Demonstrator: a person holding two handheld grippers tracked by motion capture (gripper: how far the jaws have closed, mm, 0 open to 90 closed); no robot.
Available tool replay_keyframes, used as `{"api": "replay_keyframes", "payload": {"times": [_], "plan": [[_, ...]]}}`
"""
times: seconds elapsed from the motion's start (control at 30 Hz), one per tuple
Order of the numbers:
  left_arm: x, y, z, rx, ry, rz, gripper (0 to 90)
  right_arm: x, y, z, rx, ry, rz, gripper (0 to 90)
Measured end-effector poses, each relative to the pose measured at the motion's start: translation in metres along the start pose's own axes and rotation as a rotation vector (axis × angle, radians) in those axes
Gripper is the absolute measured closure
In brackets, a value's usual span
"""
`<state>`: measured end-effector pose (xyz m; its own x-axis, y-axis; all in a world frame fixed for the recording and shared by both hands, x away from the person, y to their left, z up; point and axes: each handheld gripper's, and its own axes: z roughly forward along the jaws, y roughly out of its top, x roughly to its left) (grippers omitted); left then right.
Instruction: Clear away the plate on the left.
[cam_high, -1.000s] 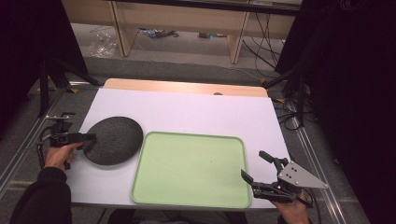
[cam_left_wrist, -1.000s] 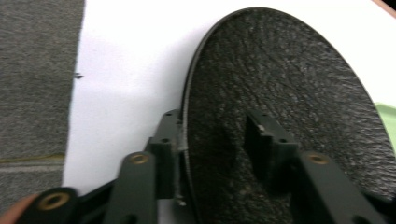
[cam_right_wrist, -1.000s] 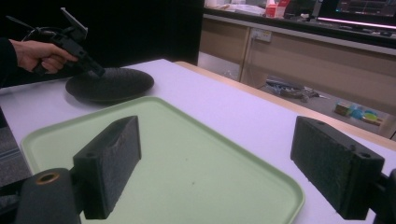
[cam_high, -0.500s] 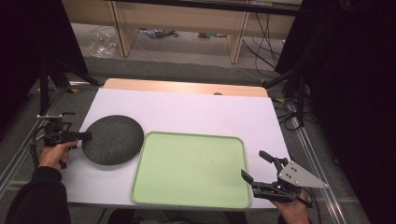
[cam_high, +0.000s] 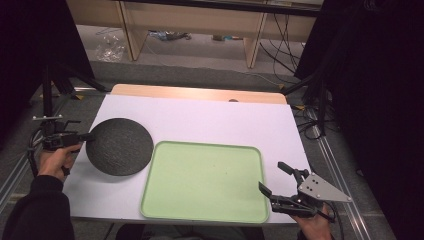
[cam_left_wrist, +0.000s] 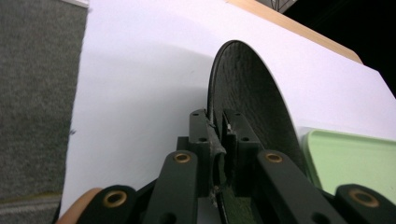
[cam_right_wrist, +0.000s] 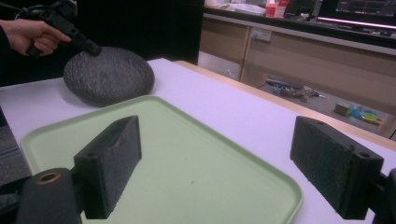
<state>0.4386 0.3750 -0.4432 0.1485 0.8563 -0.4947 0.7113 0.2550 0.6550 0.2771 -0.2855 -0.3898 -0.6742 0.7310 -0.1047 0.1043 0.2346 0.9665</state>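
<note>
High view: left gripper (cam_high: 85, 136) has its jaws just clamped on the dark round plate (cam_high: 120, 146), rim at nine o'clock, tilted up; right gripper (cam_high: 276, 181) jaws wide.

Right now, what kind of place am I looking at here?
Probably a lab or workshop set up for recording: a white-topped table ringed by black curtains, loose cables on the floor, a wooden workbench behind, and a lit monitor.
</note>
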Motion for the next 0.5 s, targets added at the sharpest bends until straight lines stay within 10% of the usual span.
{"api": "replay_keyframes", "payload": {"times": [0.5], "plan": [[-0.058,0.018,-0.024,-0.008,0.094,0.185,84.8,0.001,0.0,0.001,0.001,0.002,0.005,17.3]]}}
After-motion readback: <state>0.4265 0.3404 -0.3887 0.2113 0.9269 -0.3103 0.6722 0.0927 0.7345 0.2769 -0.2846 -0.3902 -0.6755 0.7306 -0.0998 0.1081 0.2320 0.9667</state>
